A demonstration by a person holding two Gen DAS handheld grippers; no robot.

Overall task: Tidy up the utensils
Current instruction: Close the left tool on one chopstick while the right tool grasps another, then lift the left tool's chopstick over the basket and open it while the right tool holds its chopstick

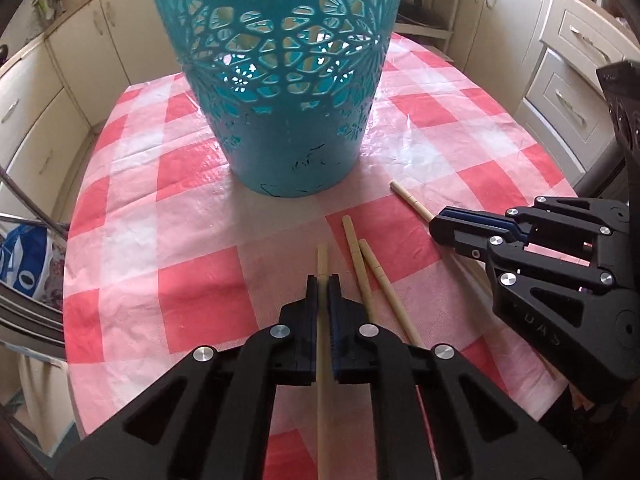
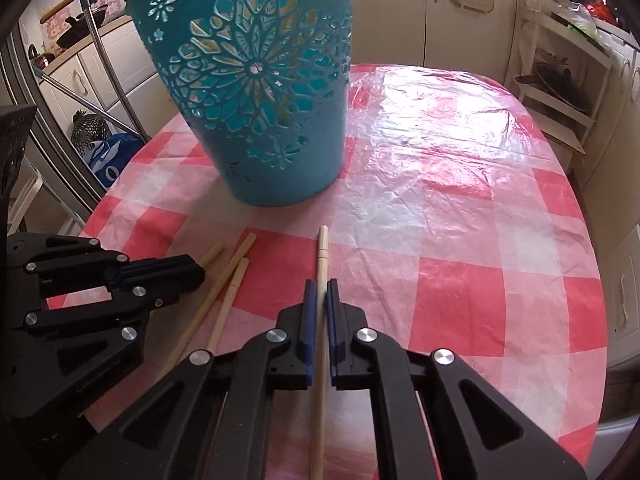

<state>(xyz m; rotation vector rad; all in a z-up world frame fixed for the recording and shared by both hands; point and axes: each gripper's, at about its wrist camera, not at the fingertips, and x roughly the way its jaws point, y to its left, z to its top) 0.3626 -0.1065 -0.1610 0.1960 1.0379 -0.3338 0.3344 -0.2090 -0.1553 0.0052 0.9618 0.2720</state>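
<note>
Each gripper's fingers are clamping one chopstick: the left gripper (image 1: 323,282) on the chopstick (image 1: 322,258) at lower centre, the right gripper (image 2: 320,286) on another chopstick (image 2: 322,248). Two loose chopsticks (image 1: 366,264) are lying between them on the table (image 1: 200,208). This looks like the pick-up step; next, lifting both up and over the teal basket (image 1: 280,80) rim.

Teal basket (image 1: 280,80) pierced with floral cut-outs. Red, pink and white checked tablecloth (image 1: 200,280) under clear glossy film. 4 pale bamboo chopsticks (image 1: 356,252). Black grippers, left (image 1: 322,280) and right (image 2: 320,284), with blue pads (image 2: 307,312). Cream cabinets (image 1: 568,80).
</note>
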